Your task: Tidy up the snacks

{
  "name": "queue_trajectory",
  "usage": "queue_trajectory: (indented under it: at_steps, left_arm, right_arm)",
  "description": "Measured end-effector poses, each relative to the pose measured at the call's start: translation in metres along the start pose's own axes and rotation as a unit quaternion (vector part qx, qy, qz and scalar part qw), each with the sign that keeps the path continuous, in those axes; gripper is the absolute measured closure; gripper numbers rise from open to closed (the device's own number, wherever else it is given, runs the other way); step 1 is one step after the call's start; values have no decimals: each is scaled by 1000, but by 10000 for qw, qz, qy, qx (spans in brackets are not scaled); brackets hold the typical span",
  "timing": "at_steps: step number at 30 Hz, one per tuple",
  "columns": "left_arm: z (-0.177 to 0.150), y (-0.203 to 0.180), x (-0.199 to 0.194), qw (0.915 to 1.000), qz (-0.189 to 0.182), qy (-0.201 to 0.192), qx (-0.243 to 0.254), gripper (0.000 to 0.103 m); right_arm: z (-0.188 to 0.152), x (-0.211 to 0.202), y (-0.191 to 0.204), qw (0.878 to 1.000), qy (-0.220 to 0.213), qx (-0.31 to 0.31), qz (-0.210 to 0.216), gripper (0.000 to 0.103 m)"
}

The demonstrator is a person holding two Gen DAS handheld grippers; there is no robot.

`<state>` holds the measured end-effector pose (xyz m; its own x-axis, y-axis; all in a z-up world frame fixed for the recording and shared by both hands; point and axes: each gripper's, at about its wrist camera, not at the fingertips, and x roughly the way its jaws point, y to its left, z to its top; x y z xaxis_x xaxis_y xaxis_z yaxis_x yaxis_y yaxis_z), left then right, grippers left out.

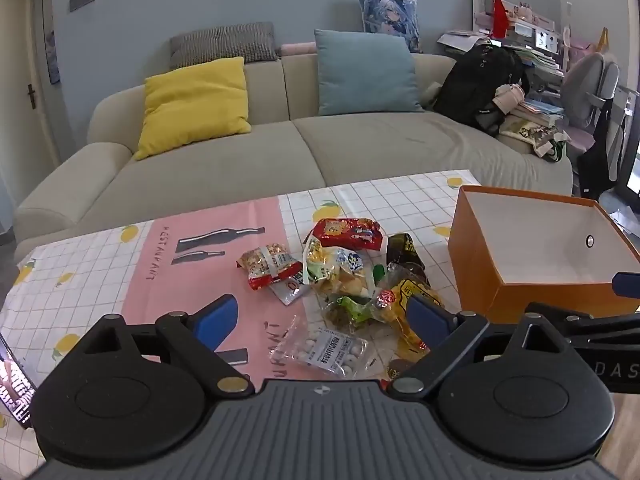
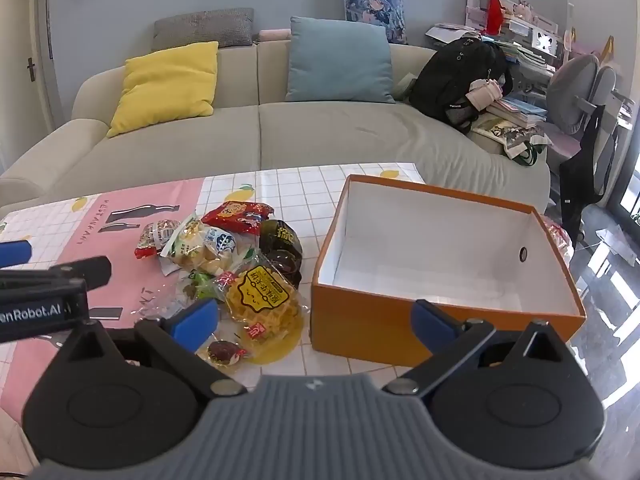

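A pile of snack packets (image 1: 344, 272) lies on the table, also in the right wrist view (image 2: 232, 264): a red packet (image 1: 346, 233), a yellow waffle packet (image 2: 262, 296), a dark packet (image 2: 280, 240) and a clear bag of white candies (image 1: 324, 350). An open orange box (image 2: 440, 264) with a white, empty inside stands right of the pile; it also shows in the left wrist view (image 1: 536, 248). My left gripper (image 1: 324, 316) is open and empty, above the near side of the pile. My right gripper (image 2: 316, 316) is open and empty, in front of the box's near left corner.
The table wears a checked lemon-print cloth with a pink panel (image 1: 208, 248). A beige sofa (image 1: 248, 148) with yellow and blue cushions stands behind it. A black backpack (image 2: 460, 76) and stacked books lie at the sofa's right end. A phone (image 1: 14, 384) lies at the left edge.
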<state>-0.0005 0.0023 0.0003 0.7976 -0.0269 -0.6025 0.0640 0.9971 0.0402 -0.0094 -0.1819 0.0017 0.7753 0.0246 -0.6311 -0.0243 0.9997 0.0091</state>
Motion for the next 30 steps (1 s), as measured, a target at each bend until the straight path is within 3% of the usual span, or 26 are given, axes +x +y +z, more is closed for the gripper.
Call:
queue_trajectory:
  at_steps: [6,9,30]
  left_arm:
    - [1,4,9,9997,-45,212,104,0]
    - [-5,0,12,9998,-41,199,47,0]
    - [-11,4,16,9992,36,396,-22,0]
  right_arm:
    - [3,5,2,9999,142,-83,22,3]
    - [-5,-3,1,9999,-1,-104,12,3]
    - [-5,2,6,9998,167,-126,62,3]
